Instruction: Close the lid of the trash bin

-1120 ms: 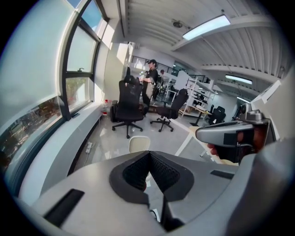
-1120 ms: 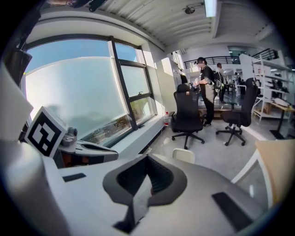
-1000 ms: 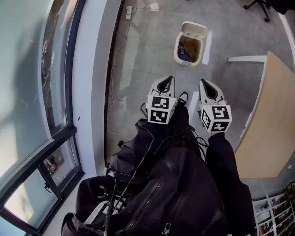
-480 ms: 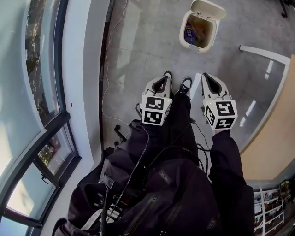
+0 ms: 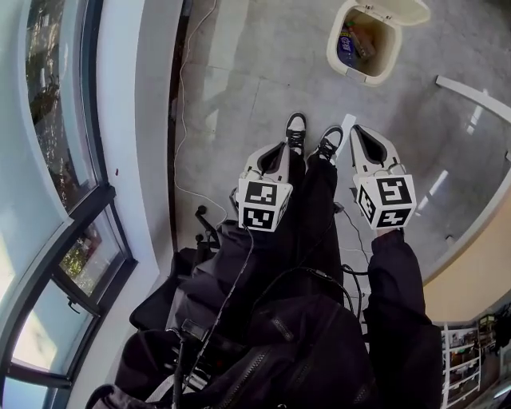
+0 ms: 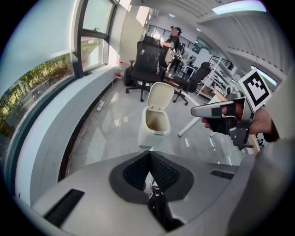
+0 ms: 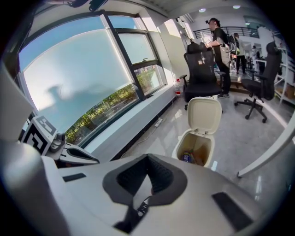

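A cream trash bin (image 5: 363, 44) stands on the grey floor ahead, its flip lid (image 5: 402, 9) raised upright at the far side. Rubbish shows inside. In the left gripper view the bin (image 6: 154, 128) and its open lid (image 6: 161, 96) are a few steps off; the right gripper view shows the same bin (image 7: 194, 148) and lid (image 7: 204, 114). My left gripper (image 5: 281, 147) and right gripper (image 5: 356, 129) are held side by side at waist height, both shut and holding nothing, well short of the bin. Jaws meet at their tips in each gripper view.
A window wall and sill (image 5: 152, 120) run along the left, with a cable (image 5: 185, 96) on the floor beside it. A white desk leg (image 5: 475, 92) and a wooden desk edge (image 5: 479, 272) are on the right. Office chairs (image 6: 143, 64) and a person (image 7: 216, 37) are beyond the bin.
The view has advanced toward the bin, which has slid up and to the right in the head view. Both grippers have stayed shut, side by side.
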{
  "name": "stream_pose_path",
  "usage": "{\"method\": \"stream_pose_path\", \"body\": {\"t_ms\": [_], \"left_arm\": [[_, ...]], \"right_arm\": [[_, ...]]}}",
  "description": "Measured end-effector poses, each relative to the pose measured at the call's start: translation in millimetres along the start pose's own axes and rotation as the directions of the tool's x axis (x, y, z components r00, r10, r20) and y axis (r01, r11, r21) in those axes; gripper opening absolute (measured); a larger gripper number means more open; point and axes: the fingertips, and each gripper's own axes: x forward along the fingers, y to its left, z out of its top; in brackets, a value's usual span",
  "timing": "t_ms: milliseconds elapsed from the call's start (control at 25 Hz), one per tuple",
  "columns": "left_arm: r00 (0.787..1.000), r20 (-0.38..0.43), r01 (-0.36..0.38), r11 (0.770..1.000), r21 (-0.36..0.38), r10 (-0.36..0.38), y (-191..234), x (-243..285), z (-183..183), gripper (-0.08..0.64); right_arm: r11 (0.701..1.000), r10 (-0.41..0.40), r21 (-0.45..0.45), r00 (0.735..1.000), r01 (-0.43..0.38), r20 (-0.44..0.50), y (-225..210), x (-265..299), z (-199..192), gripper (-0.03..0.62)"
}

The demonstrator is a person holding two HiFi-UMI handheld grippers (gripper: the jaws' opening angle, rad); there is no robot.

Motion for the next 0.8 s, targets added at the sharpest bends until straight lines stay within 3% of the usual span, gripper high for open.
{"method": "stream_pose_path", "body": {"t_ms": [320, 560, 800], "left_arm": [[0.998, -0.056, -0.007, 0.999, -0.036, 0.005, 19.3, 9.1, -37.1, 0.002], [0.997, -0.072, 0.007, 0.997, -0.070, -0.012, 21.6, 16.8, -44.9, 0.002], [0.996, -0.086, 0.004, 0.996, -0.089, -0.012, 25.2, 23.1, -48.0, 0.002]], "right_arm": [[0.998, 0.004, -0.063, 1.000, -0.004, 0.005, -28.7, 45.6, 18.5, 0.002], [0.989, -0.044, -0.142, 0.999, 0.048, 0.029, -80.5, 76.3, 61.4, 0.003], [0.987, -0.085, -0.128, 0.994, 0.093, 0.064, -142.9, 90.4, 115.3, 0.002]]}}
